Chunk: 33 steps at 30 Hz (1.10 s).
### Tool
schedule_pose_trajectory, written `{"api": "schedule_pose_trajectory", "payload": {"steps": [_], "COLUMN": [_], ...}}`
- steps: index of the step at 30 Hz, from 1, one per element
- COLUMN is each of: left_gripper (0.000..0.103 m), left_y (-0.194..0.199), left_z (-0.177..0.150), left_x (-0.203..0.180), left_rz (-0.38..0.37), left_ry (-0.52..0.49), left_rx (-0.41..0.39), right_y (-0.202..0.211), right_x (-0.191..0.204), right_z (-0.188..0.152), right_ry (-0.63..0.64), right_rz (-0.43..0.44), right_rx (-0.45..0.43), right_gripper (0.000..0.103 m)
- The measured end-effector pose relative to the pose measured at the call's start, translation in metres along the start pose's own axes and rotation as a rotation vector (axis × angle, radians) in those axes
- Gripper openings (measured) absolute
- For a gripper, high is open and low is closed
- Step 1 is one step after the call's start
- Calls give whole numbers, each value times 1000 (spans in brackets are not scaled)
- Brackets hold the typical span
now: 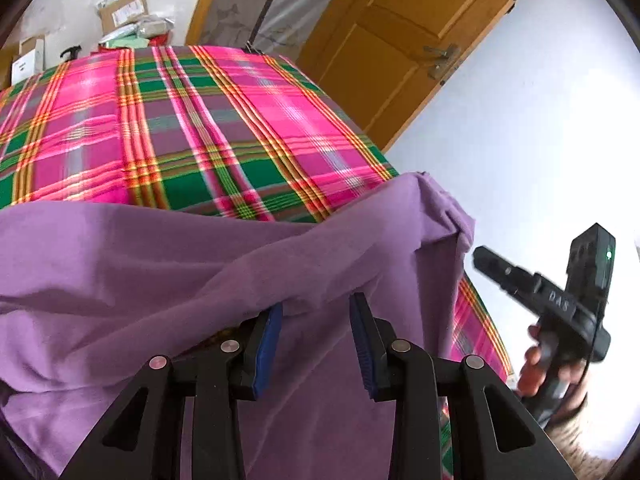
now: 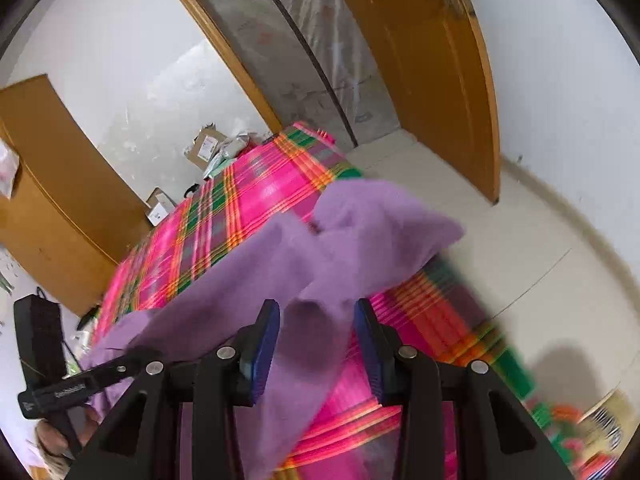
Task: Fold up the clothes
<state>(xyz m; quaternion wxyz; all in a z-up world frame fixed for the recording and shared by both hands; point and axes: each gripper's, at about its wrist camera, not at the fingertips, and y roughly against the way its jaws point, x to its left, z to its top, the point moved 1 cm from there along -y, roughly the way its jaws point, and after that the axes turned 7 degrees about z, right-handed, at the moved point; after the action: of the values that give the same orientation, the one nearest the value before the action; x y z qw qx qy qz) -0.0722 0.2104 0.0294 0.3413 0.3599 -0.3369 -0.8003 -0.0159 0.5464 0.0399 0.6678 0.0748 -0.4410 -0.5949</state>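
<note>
A purple garment (image 1: 168,264) lies rumpled across the near part of a table under a pink and green plaid cloth (image 1: 192,128). My left gripper (image 1: 316,312) is open, its blue pads (image 1: 267,344) just above the purple fabric with a fold between them. My right gripper (image 2: 316,316) is open too, over a strip of the garment (image 2: 280,264) that runs between its pads (image 2: 367,344). The right gripper also shows in the left wrist view (image 1: 560,300), held off the table's right edge. The left gripper shows in the right wrist view (image 2: 80,384) at the lower left.
Cardboard boxes and packets (image 1: 124,16) are stacked beyond the far table edge against a white wall. A wooden door (image 1: 400,40) stands open at the far right. A wooden cabinet (image 2: 48,184) stands at the left. Pale floor (image 2: 520,260) lies right of the table.
</note>
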Motion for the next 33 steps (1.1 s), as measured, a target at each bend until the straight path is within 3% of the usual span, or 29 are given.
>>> {"api": "schedule_pose_trajectory", "payload": {"steps": [4, 6, 7, 10, 19, 24, 27, 33], "left_gripper": [36, 36, 36, 36, 36, 36, 36, 36], "left_y": [-10, -14, -15, -18, -14, -9, -6, 7], "left_z": [-2, -1, 0, 2, 12, 14, 12, 10], "left_x": [-2, 5, 8, 17, 39, 43, 44, 43], "left_rz": [10, 39, 45, 56, 87, 96, 96, 100], "left_ry": [-11, 11, 25, 54, 137, 149, 152, 154], "left_rx": [25, 24, 26, 28, -11, -27, -27, -48], "right_y": [-11, -11, -10, -1, 44, 48, 48, 71], "right_x": [2, -2, -5, -7, -5, -7, -5, 20], "right_z": [-2, -3, -4, -8, -29, -46, -53, -44], "right_ry": [21, 19, 15, 39, 45, 75, 128, 332], "right_rz": [-58, -71, -83, -111, -130, -162, -212, -263], "right_rx": [-5, -14, -16, -41, -77, -10, 13, -81], "right_gripper": [39, 28, 14, 10, 9, 10, 11, 22]}}
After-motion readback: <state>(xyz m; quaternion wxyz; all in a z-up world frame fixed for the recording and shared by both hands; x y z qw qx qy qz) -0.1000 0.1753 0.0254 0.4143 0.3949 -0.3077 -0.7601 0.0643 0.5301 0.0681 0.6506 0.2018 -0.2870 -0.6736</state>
